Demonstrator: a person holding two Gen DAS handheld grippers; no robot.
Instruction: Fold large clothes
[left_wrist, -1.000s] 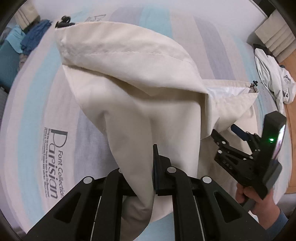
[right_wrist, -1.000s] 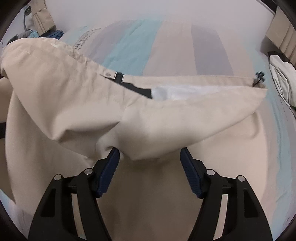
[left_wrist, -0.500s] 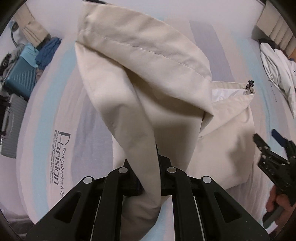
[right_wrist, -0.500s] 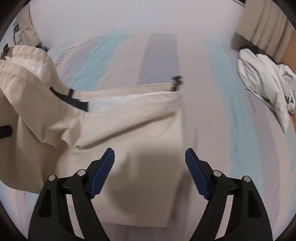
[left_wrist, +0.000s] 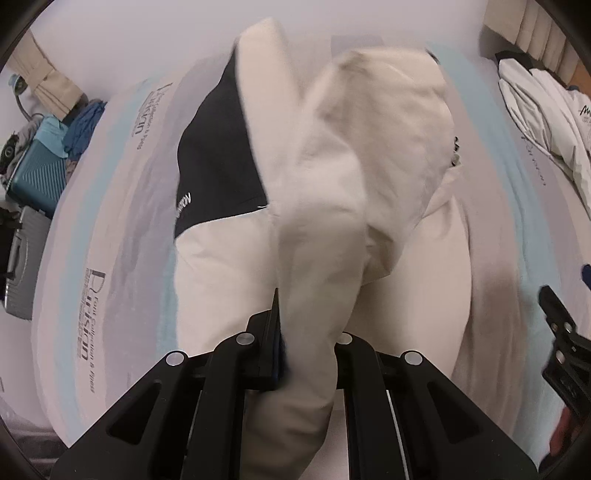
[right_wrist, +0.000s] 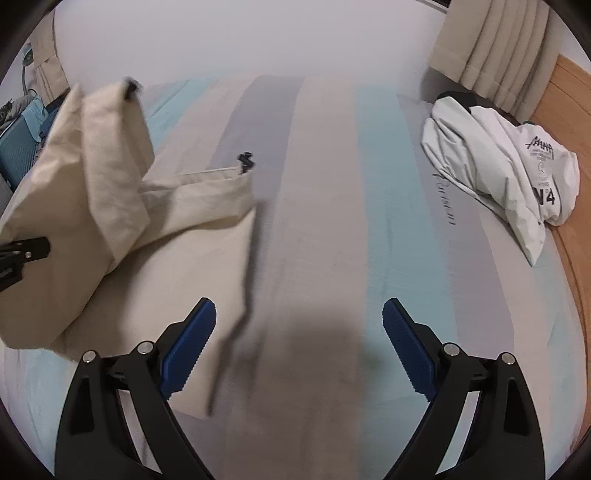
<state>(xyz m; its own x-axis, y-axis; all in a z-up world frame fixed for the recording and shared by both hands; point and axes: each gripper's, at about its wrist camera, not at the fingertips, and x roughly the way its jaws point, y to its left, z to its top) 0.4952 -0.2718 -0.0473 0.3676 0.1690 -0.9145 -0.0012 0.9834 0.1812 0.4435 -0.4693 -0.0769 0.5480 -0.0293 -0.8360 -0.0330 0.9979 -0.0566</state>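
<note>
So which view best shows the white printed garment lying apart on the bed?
The right wrist view: the white garment lies whole and sharp, its print readable. The left wrist view catches only part of it at the edge.

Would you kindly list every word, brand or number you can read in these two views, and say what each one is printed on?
"Parisian" with "Font Collection & Finest": striped bedsheet, left edge; smaller lines beside it are unreadable.
The same print again, farther up the sheet: too blurred to read fully.
White lettering on the dark panel of the beige garment: illegible.
"4", perhaps "N°4": white garment; logo and small text above are unreadable.
Script on the sheet: too faint.
</note>
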